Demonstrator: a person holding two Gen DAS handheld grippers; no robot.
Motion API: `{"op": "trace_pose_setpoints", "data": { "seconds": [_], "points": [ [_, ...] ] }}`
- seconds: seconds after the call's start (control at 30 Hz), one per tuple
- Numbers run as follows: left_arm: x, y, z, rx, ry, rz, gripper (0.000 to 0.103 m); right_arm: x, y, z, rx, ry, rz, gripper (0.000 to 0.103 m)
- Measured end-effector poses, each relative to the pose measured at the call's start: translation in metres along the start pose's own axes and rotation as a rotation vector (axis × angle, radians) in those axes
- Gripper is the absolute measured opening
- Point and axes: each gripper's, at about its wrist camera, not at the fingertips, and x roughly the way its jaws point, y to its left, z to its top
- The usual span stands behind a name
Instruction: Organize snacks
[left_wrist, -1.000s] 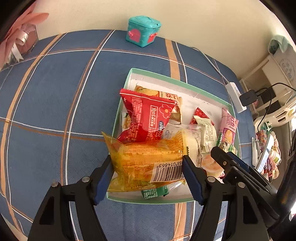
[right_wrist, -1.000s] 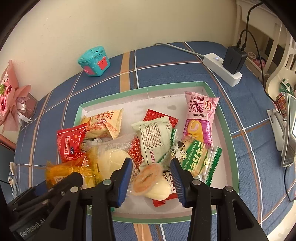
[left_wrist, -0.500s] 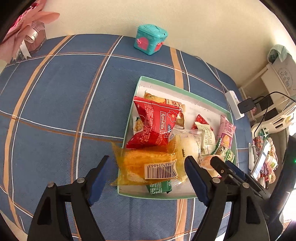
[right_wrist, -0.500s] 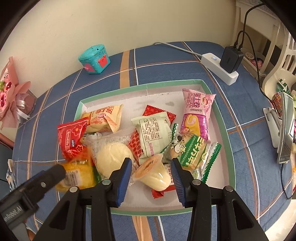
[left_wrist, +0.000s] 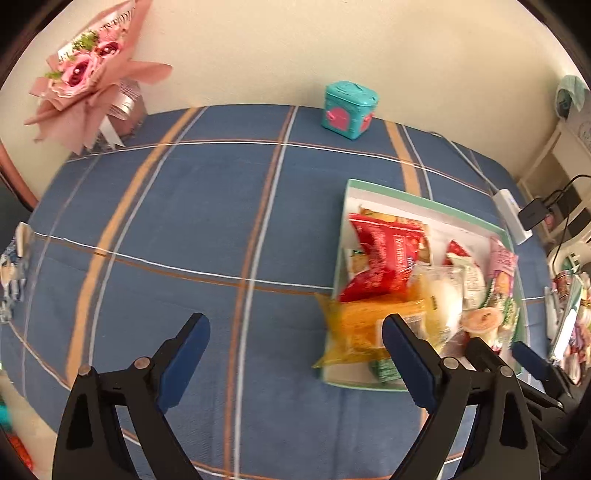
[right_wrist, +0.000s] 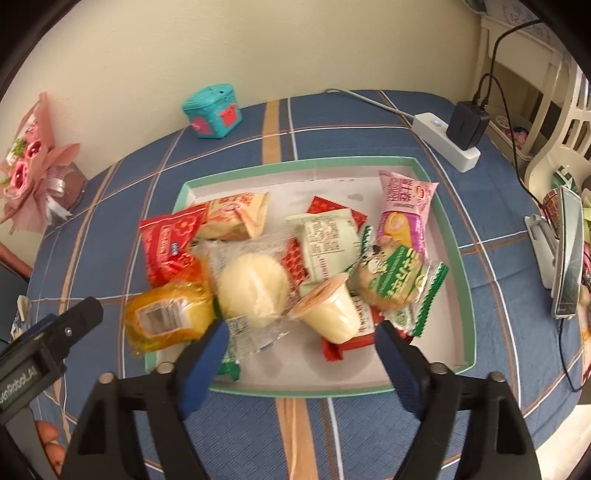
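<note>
Both our claws, left (left_wrist: 291, 343) and right (right_wrist: 301, 345), spread, empty; yellow packet (right_wrist: 166, 319) overhangs tray (right_wrist: 466, 295) edge, label blurred.

**Setting: a lived-in home room**

Table under a quilted blue plaid cloth (left_wrist: 207, 206), pushed against a cream wall. Pink paper-wrapped rose bouquet (left_wrist: 86, 79) in the corner, small teal toy box with pink panels (right_wrist: 213, 110), white power strip with a black charger (right_wrist: 448, 142). White shelving (right_wrist: 554, 110) alongside.

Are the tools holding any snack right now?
No. The left tool and right tool are both open, empty; the jelly cup and orange packet lie in the tray.
</note>
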Motion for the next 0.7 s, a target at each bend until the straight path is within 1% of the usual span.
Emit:
{"op": "trace_pose_setpoints", "data": {
  "seconds": [0.03,0.07,0.1,0.2,0.37,0.5,0.6,0.7],
  "points": [
    [-0.001,0.001,-0.001,0.003,-0.003,0.007,0.095,-0.001,0.002,-0.003,-0.006,-0.005,0.002,0.094],
    [-0.004,0.003,-0.004,0.004,-0.007,0.013,0.095,-0.002,0.003,-0.004,-0.009,-0.009,0.002,0.102],
    [-0.006,0.003,-0.005,0.005,-0.012,0.020,0.095,-0.003,0.004,-0.007,-0.012,-0.013,0.000,0.103],
    [-0.014,0.005,-0.010,0.005,-0.040,0.043,0.095,-0.007,0.007,-0.013,-0.021,-0.025,0.004,0.103],
    [-0.029,0.005,-0.020,0.037,-0.081,0.111,0.095,-0.012,0.007,-0.023,-0.025,-0.025,0.003,0.103],
    [-0.039,0.010,-0.028,0.019,-0.103,0.109,0.095,-0.019,0.008,-0.032,-0.038,-0.034,-0.002,0.103],
    [-0.043,0.014,-0.034,0.009,-0.110,0.134,0.095,-0.023,0.009,-0.037,-0.055,-0.044,-0.016,0.103],
    [-0.042,0.017,-0.039,0.010,-0.099,0.159,0.095,-0.027,0.009,-0.042,-0.056,-0.054,-0.009,0.103]
  ]
}}
